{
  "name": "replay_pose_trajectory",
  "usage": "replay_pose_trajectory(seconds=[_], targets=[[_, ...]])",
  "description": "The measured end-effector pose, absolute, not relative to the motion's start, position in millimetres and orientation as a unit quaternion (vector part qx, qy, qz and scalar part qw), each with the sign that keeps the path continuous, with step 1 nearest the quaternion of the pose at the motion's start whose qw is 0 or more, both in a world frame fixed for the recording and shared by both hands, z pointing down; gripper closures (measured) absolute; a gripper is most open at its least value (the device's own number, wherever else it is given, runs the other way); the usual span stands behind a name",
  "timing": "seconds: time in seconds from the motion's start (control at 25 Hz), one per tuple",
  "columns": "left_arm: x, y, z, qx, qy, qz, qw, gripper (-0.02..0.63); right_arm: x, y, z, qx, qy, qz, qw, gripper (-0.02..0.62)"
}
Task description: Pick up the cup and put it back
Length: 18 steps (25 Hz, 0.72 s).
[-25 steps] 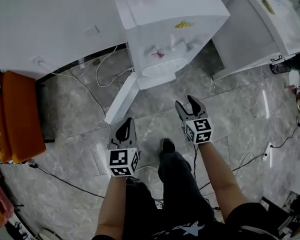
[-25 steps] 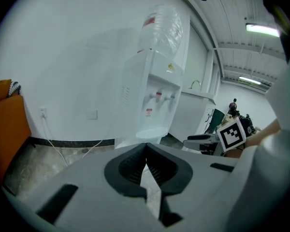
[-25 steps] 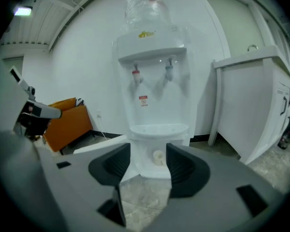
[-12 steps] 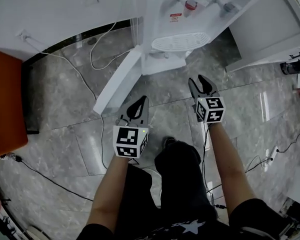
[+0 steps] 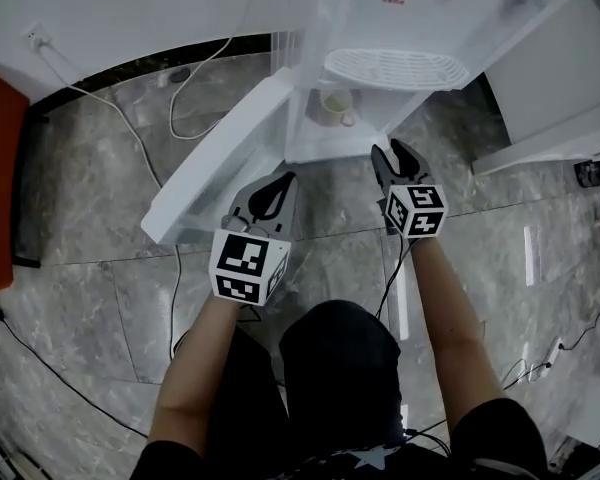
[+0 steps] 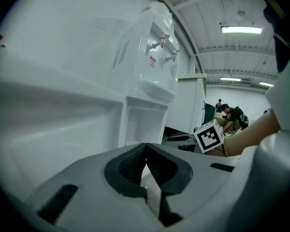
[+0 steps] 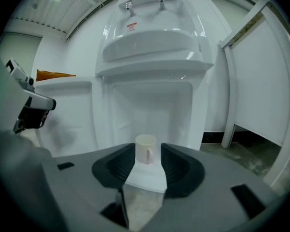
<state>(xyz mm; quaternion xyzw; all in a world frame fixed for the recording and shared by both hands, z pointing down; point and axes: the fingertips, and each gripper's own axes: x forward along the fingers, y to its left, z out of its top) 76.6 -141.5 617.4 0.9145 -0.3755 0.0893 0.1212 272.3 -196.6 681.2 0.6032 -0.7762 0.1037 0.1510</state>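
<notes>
The jaws of the right gripper [image 5: 391, 153] stand partly apart and are closing, with nothing pressed between them. The small cream-coloured cup with a side handle [image 5: 332, 106] lies straight ahead of them and apart from them. It stands upright in the open lower compartment of the tall white plastic water dispenser [image 5: 405, 23], with its handle turned about towards these jaws.

The jaws of the left gripper [image 5: 277, 183] are closed tip to tip and hold nothing. They are further from the cup, so I judge the right hand the better one for the reach.

Above the cup hangs the white ribbed drip tray [image 5: 395, 68], and to the left of the jaws stands the open white compartment door [image 5: 215, 163]. Both narrow the way in.
</notes>
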Motion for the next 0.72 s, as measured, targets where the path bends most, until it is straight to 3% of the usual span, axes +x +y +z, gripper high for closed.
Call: replay_pose_trajectory(seconds=[0.32, 0.72], targets=[[86.6, -139.0, 663.9, 0.918, -0.368, 0.096, 0.111, 0.597, 269.7, -248.2, 740.9, 0.585, -0.791, 0.108, 0.141, 0.399], [87.4, -150.1, 662.8, 0.907, -0.396, 0.080, 0.119, 0.597, 253.7, -293.0, 775.3, 0.553, -0.812, 0.114, 0.151, 0.392]])
